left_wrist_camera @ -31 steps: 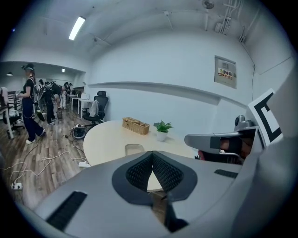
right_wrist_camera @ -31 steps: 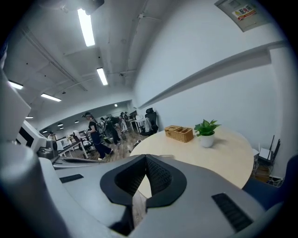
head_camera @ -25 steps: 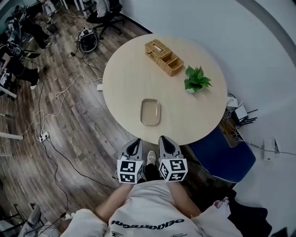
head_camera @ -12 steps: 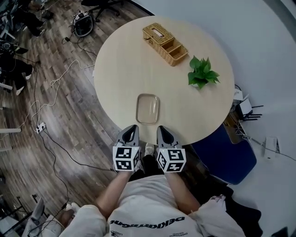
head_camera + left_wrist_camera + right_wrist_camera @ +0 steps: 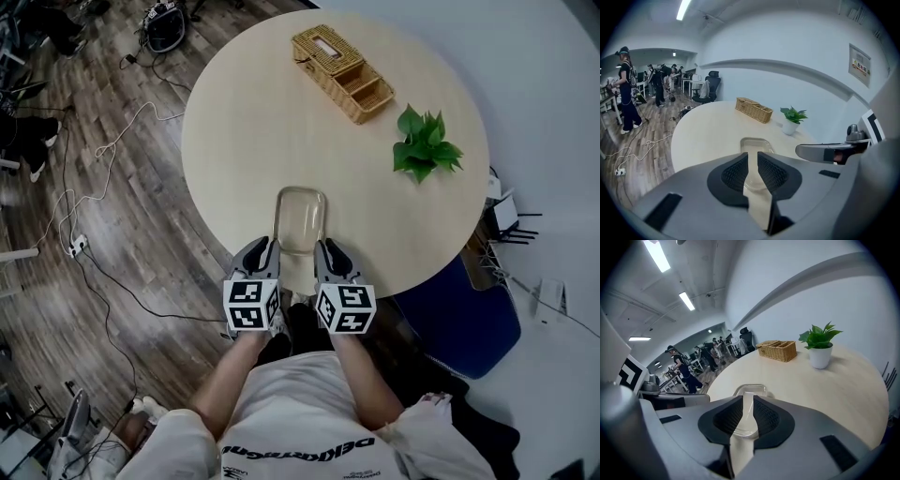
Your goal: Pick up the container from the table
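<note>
Clear plastic, the container (image 5: 300, 217) lies flat near the front edge of the round table (image 5: 234, 122). In the last second the left gripper (image 5: 262, 247) and right gripper (image 5: 330, 247) have come forward over that edge, to each side of its near end. Both jaws stand only slightly apart and hold nothing, so I judge the grasp has not yet begun.
</note>
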Tool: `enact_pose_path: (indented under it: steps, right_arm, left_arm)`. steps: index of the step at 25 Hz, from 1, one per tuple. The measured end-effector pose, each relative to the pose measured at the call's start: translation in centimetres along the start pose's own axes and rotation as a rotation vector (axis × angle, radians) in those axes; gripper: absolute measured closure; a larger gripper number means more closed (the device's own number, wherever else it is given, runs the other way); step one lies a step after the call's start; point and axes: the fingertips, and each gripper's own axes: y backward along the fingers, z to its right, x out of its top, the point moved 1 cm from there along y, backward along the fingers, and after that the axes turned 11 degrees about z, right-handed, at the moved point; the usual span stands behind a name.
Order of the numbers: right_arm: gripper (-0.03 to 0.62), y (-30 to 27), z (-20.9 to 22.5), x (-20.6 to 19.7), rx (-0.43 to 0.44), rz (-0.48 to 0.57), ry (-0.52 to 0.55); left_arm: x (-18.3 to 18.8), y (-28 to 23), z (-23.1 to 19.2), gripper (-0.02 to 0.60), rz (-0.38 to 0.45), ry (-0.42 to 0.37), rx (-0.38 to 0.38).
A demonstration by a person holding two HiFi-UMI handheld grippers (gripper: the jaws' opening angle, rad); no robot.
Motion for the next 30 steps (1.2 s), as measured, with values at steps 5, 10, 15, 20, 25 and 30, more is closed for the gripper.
enact_pose_path:
  steps: [5, 10, 15, 20, 25, 30]
  right_arm:
    - [0.49, -2.2, 1.1, -1.1, -0.022, -0.037, -0.023]
    - [0.473, -3.9, 2.4, -2.3, -0.046, -0.067, -0.045]
    - [0.471, -5.1, 3.4, -3.3, -0.077, -0.099, -0.065]
    - [0.471, -5.7, 4.0, -4.3, -0.095, -0.12, -0.081]
    - [0.476, -6.2, 4.2, -5.3, -0.105, -0.157, -0.111]
    - [0.507, -6.4, 3.9, -5.5, -0.105, -0.159, -0.12]
  left_arm:
    - [-1.1, -2.1, -1.3, 0.482, -0.03, 0.019, 0.016]
    - [-2.0, -4.0, -2.3, 0.48, -0.057, 0.046, 0.031]
    - [-2.8, -5.1, -3.0, 0.48, -0.079, 0.058, 0.045]
    - [-3.5, -5.7, -3.3, 0.48, -0.099, 0.069, 0.051]
    - [-4.3, -6.1, -3.5, 0.482, -0.121, 0.077, 0.048]
    - [-4.4, -6.3, -3.1, 0.518, -0.116, 0.096, 0.036]
